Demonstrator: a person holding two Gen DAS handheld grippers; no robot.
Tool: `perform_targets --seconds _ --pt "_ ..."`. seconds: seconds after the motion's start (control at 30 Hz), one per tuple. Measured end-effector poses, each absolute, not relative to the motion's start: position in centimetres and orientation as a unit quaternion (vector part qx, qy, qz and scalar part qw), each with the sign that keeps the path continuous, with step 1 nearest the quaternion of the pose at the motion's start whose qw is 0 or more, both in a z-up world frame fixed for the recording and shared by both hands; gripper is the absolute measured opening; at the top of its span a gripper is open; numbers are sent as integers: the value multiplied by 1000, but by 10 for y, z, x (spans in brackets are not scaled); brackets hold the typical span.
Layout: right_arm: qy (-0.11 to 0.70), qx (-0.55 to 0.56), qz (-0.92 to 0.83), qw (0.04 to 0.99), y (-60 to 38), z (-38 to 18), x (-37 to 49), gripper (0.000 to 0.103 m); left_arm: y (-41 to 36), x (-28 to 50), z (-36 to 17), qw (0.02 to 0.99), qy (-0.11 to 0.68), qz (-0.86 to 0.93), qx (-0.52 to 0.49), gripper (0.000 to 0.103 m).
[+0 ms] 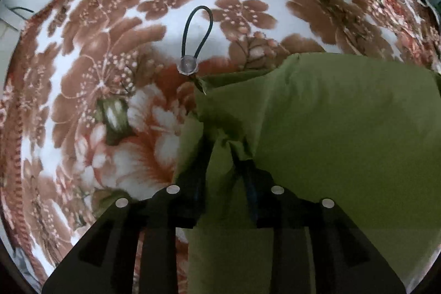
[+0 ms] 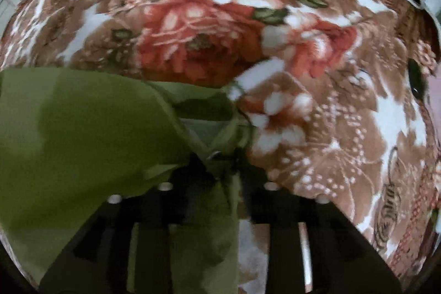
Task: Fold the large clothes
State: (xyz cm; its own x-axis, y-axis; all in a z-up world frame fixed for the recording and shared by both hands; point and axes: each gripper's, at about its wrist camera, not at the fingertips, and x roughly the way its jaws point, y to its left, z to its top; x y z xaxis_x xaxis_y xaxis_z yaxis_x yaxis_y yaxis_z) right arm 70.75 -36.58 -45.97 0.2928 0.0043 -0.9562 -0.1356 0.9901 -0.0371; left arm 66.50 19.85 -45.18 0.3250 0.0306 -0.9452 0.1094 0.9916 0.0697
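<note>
An olive-green garment [image 1: 330, 128] lies on a floral blanket [image 1: 104, 68] and fills the right half of the left wrist view. My left gripper [image 1: 222, 146] points down at its left edge. A puckered fold of the cloth sits between the fingers, which stand apart, so it is open. A black drawstring loop with a clear toggle [image 1: 188, 65] lies on the blanket just past the edge. In the right wrist view the garment [image 2: 82, 128] fills the lower left. My right gripper [image 2: 219, 159] is open over its right edge, with a seam and a metal snap [image 2: 214, 154] between the fingers.
The blanket [image 2: 206, 26], patterned with red and brown flowers, spreads beyond the garment in both views. Pale floor or wall shows past its far edge at the upper left of the left wrist view. A dark object [image 2: 414, 79] lies at the blanket's right side.
</note>
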Motion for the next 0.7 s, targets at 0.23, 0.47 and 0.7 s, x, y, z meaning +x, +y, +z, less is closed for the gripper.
perform_targets --seconds 0.23,0.47,0.7 --pt "557 -146 -12 817 -357 -409 697 76 205 655 -398 842 531 26 96 84" --pt "480 -98 107 865 -238 -360 651 98 123 608 -348 898 437 -16 42 98" --pt "485 -84 50 869 -157 -419 631 98 38 592 -414 892 449 -26 41 98"
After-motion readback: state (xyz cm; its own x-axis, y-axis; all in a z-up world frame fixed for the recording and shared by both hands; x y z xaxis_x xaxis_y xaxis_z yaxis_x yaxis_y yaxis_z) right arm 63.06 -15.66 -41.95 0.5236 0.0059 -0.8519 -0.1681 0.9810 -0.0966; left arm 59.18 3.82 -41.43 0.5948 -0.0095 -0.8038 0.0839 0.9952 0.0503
